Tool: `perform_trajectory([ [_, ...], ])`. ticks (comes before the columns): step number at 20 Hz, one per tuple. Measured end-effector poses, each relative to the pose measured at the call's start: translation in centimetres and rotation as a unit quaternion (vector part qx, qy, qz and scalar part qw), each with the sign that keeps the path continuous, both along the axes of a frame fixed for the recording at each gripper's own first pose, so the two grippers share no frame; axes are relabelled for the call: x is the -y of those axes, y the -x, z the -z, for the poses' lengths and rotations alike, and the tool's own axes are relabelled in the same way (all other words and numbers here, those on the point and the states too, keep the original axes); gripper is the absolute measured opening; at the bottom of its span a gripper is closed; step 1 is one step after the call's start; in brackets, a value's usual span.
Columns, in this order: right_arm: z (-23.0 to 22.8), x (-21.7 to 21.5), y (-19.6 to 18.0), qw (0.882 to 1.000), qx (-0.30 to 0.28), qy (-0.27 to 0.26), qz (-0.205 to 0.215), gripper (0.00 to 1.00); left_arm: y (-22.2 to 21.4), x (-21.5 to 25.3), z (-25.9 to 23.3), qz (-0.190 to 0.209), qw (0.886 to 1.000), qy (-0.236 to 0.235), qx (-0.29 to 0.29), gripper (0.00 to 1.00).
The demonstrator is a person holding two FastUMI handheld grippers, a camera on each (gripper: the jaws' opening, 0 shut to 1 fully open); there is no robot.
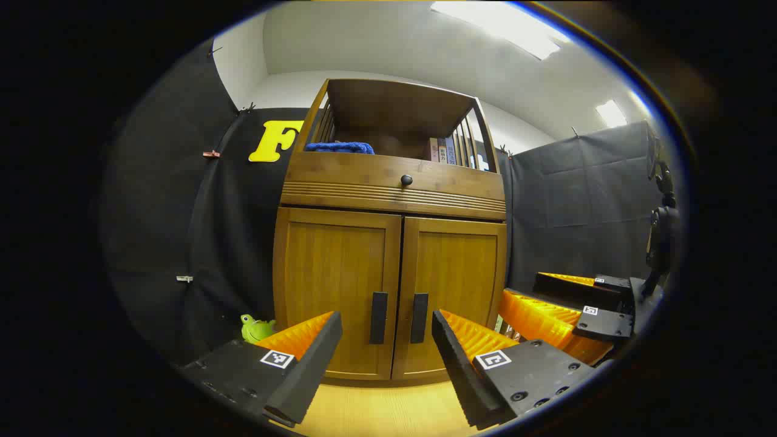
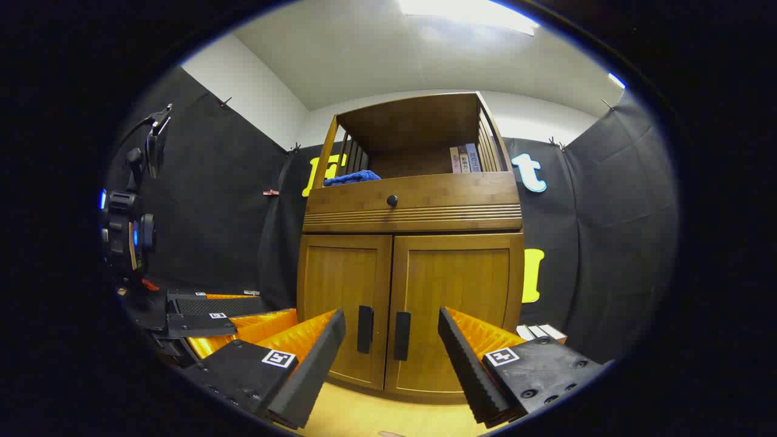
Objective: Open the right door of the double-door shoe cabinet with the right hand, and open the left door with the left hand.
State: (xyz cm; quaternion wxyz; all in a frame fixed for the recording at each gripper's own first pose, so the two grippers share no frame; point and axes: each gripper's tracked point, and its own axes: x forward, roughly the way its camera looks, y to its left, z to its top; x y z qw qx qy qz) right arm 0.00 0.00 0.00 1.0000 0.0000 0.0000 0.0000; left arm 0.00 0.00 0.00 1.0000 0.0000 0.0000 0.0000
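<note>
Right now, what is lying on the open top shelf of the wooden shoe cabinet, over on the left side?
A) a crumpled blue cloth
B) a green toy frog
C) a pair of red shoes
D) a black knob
A: a crumpled blue cloth lies at the left of the open top shelf of the wooden shoe cabinet, with a few upright books at the right.
</note>
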Motion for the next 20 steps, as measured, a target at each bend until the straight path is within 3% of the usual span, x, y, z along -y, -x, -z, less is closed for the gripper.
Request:
perform_trajectory([
  [4, 0.0, -0.1, 0.2, 1.000, -0.001, -0.009, -0.026, 0.99, -0.2, -0.1, 0.1, 0.000, 1.000, 0.001, -0.001, 0.93],
  [7, 0.0, -0.1, 0.3, 1.000, 0.001, -0.002, -0.024, 0.97, -0.2, -0.3, 0.1, -0.002, 1.000, 0.000, 0.000, 0.93],
  [8, 0.0, -0.4, 0.3, 1.000, 0.002, 0.000, -0.025, 0.97, -0.1, -0.3, 0.2, -0.002, 1.000, 0.000, 0.000, 0.89],
  [9, 0.1, -0.6, 0.4, 1.000, 0.000, 0.001, -0.027, 0.99, -0.1, -0.4, 0.1, -0.003, 1.000, 0.000, 0.000, 0.93],
  [20, 1.0, -1.0, 0.7, 0.999, -0.013, 0.004, -0.036, 0.97, 0.6, -0.8, -0.8, -0.004, 1.000, 0.004, 0.005, 0.93],
])
